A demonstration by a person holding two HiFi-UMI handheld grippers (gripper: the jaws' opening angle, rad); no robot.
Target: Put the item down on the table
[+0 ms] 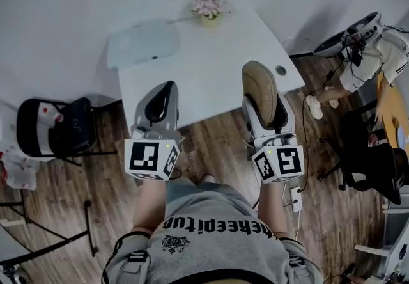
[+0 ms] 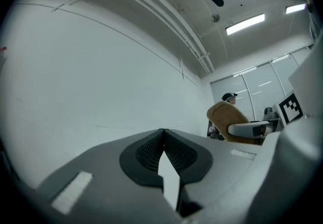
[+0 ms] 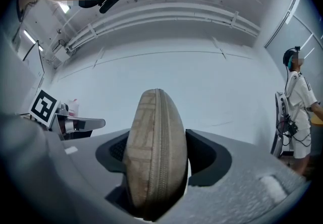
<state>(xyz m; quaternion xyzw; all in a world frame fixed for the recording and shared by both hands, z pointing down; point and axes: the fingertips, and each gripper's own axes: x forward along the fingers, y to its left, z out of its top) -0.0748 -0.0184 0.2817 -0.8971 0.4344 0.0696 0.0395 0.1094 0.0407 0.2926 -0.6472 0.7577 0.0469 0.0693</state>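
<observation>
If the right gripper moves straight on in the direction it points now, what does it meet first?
Most likely the white wall: beyond the tan zippered case in the right gripper, its view shows only wall. The table is not in that view, so the gripper probably passes above it.

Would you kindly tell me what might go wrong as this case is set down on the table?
1. The right gripper grips the tan zippered case by its broad sides, edge-on; set down like that, its rounded shell may topple or roll.
2. In the head view it hangs near the front edge of the table, so it might slip to the wooden floor.
</observation>
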